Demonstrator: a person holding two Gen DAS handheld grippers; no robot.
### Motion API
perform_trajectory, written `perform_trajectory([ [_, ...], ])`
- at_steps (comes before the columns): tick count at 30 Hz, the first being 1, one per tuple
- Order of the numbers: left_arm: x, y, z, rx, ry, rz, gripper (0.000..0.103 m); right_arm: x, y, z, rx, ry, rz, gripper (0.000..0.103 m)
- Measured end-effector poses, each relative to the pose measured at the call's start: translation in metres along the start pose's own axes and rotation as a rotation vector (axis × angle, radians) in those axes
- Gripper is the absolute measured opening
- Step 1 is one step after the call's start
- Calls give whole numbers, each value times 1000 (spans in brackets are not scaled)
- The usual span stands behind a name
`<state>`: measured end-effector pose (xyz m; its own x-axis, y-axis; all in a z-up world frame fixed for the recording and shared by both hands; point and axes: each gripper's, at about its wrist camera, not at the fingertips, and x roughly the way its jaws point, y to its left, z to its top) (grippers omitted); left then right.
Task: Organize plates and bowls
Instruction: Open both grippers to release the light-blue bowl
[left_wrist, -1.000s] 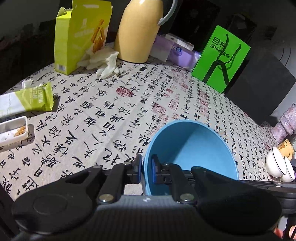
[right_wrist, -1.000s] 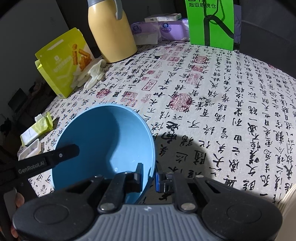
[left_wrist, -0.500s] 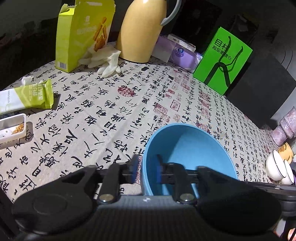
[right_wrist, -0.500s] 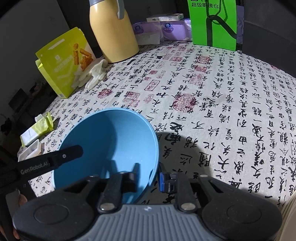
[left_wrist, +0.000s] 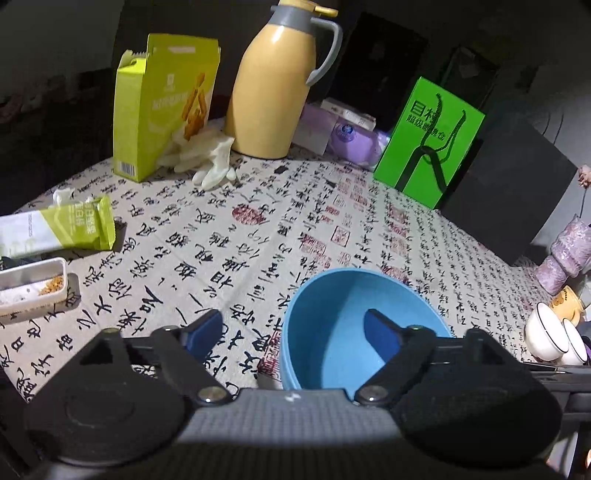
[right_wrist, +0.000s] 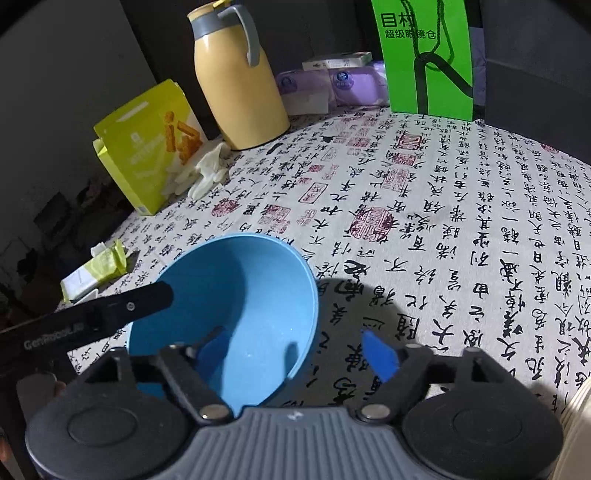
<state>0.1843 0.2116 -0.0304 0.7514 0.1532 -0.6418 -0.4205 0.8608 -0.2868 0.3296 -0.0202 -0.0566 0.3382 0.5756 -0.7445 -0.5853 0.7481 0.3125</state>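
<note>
Both grippers are letting go: the left gripper (left_wrist: 293, 332) and the right gripper (right_wrist: 295, 350) have just been spreading their jaws, each straddling one side of the blue bowl's (right_wrist: 236, 295) rim, pads clear of it. The bowl is sitting upright on the calligraphy tablecloth (right_wrist: 461, 229), apparently just set down there. Beyond the fingertips, the yellow jug (left_wrist: 277, 88) is standing well apart.

A dim home room. The desk (left_wrist: 258, 236) wears a cloth printed with Chinese calligraphy and holds household clutter: a yellow thermos jug (left_wrist: 275, 81), an opened snack box (left_wrist: 159, 110), purple tissue packs (left_wrist: 351, 138), white teacups (left_wrist: 550, 336).
</note>
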Motion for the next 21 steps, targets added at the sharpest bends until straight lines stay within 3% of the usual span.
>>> perform_trajectory([
  [3,-8,0,-1,2,-37,-13,103,-6,-5,-3,11,-22,13,91],
  [7,-18,1,-5,-2,-80,-56,103,-18,-10,-9,25,-71,31,92],
  [10,-24,2,-10,-2,-116,-72,103,-26,-13,-14,31,-103,40,103],
  [21,-45,3,-30,39,-236,-85,103,-59,-19,-50,-5,-243,39,103],
])
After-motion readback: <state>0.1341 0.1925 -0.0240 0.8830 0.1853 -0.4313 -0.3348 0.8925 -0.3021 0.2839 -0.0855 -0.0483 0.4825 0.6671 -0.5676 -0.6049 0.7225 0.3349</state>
